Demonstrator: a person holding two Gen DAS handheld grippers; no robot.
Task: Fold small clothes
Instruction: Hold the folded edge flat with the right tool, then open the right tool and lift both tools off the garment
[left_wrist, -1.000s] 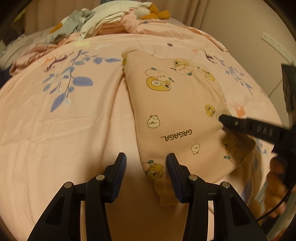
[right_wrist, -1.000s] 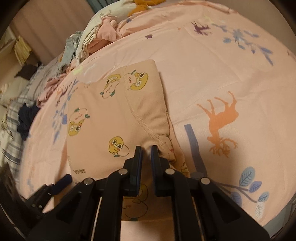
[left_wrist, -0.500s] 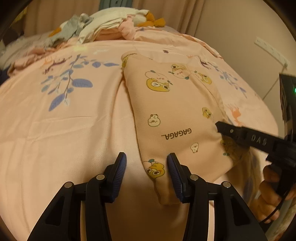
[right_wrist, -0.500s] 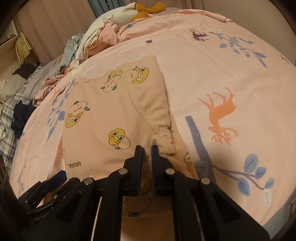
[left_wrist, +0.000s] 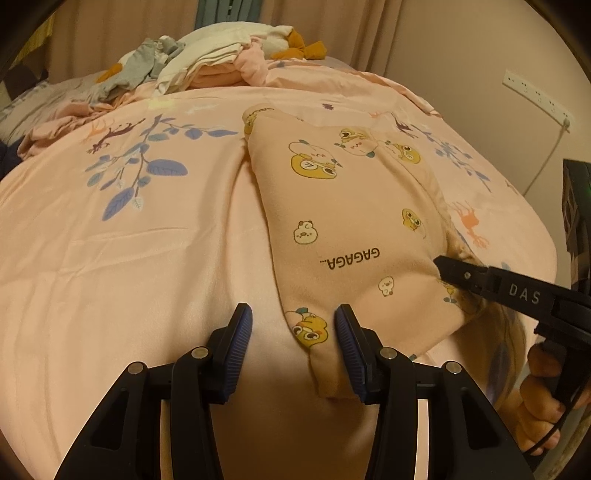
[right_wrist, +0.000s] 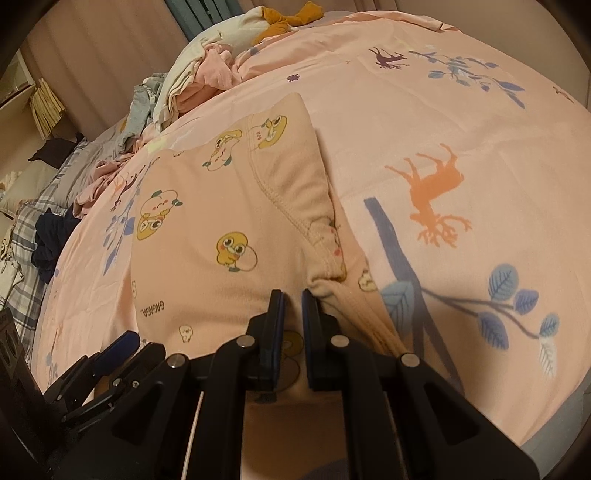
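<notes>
A small peach garment (left_wrist: 354, 221) with yellow duck prints and "GAGAGA" lettering lies on the pink bedspread (left_wrist: 110, 277). It also shows in the right wrist view (right_wrist: 207, 236). My left gripper (left_wrist: 293, 334) is open, its jaws on either side of the garment's near left corner. My right gripper (right_wrist: 291, 306) is shut on the garment's near edge beside a stitched seam (right_wrist: 288, 210). The right gripper also shows in the left wrist view (left_wrist: 443, 267) at the garment's right side.
A heap of unfolded clothes (left_wrist: 207, 59) lies at the far end of the bed. More clothes and a plaid pillow (right_wrist: 33, 236) lie at the left. A wall with a power strip (left_wrist: 539, 98) stands at the right. The bed's edge (right_wrist: 554, 435) is near right.
Both grippers have lifted and drawn back slightly, so the view widens. The garment's near edge is raised a little in the right gripper. The left gripper stays open.
</notes>
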